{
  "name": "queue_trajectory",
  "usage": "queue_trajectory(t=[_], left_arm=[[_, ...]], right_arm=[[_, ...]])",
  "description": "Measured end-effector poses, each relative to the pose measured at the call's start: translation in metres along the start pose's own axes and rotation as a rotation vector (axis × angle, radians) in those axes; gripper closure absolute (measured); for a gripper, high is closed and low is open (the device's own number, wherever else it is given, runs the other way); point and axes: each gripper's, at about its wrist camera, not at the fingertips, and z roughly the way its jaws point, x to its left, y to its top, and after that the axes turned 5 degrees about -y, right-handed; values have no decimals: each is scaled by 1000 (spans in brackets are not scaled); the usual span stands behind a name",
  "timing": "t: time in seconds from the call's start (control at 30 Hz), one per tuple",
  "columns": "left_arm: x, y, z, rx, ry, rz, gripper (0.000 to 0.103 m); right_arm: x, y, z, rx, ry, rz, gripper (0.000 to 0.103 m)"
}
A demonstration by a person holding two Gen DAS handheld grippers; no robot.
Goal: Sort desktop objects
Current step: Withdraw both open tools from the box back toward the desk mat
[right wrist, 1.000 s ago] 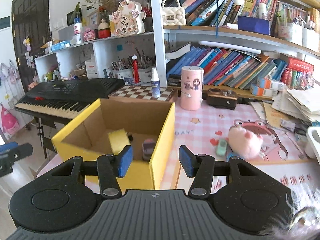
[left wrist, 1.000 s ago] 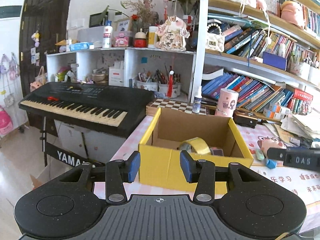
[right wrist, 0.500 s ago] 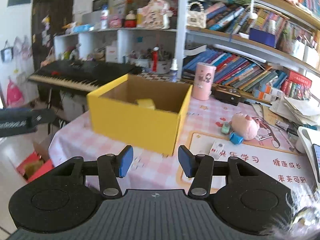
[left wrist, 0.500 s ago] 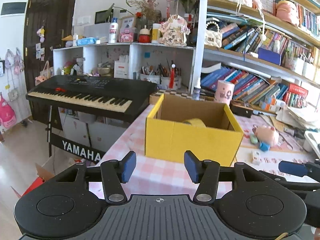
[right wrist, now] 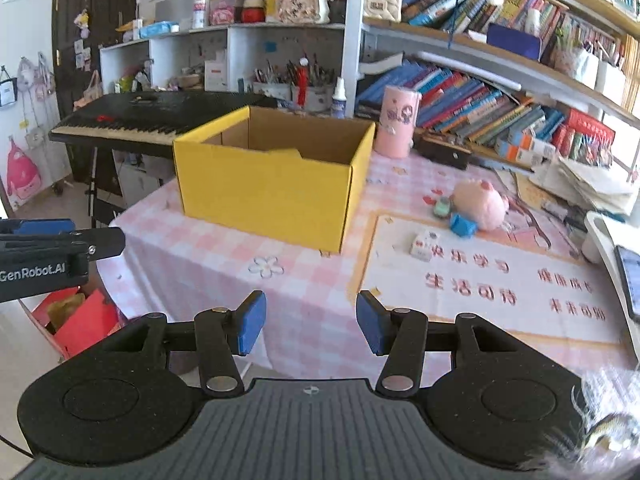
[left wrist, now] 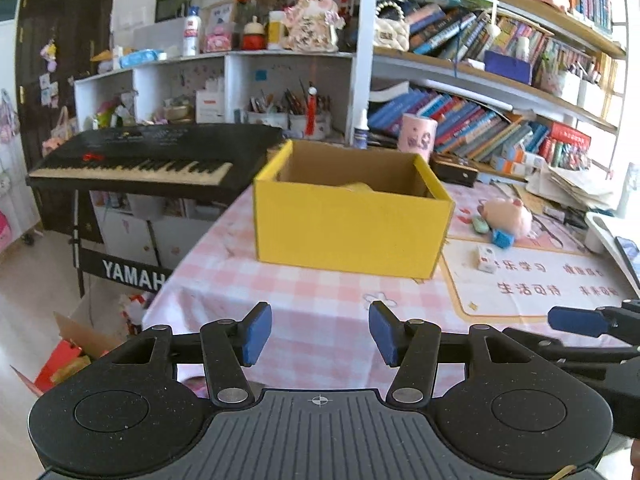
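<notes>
I have pulled both tools back from the yellow cardboard box [left wrist: 352, 224]: a second ago the box filled the lower middle of each wrist view, and now it sits at mid-frame with a wide band of pink checked tabletop [left wrist: 320, 304] showing in front of it. The left hand-held gripper [left wrist: 320, 334] has spread its blue pads wider than a second ago and is released, with nothing between them. The right hand-held gripper [right wrist: 308, 322] is likewise released and empty, its gap barely changed. I read this as a drop-off finished and the rig free for the next pick.

What remains to sort lies right of the box in both views: a pink plush pig [right wrist: 478, 204], a small blue toy [right wrist: 462, 225] touching it, a green piece [right wrist: 442, 207] just beside it, and a small white box [right wrist: 424, 245] on the printed mat [right wrist: 480, 280].

Inside the yellow box I see only the top of something yellow [left wrist: 358, 187] over the near wall; the rest of its contents are hidden. The fourth small item's print is too small to read. At the right edge a white tray and a phone are cut off.
</notes>
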Motion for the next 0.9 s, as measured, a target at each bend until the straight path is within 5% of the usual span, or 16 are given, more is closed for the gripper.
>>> queue_trajectory(t=[0.9], left_arm=[[-125, 8, 74, 125, -170, 153, 47]], right_arm=[[-120, -26, 21, 103, -146, 139, 55]])
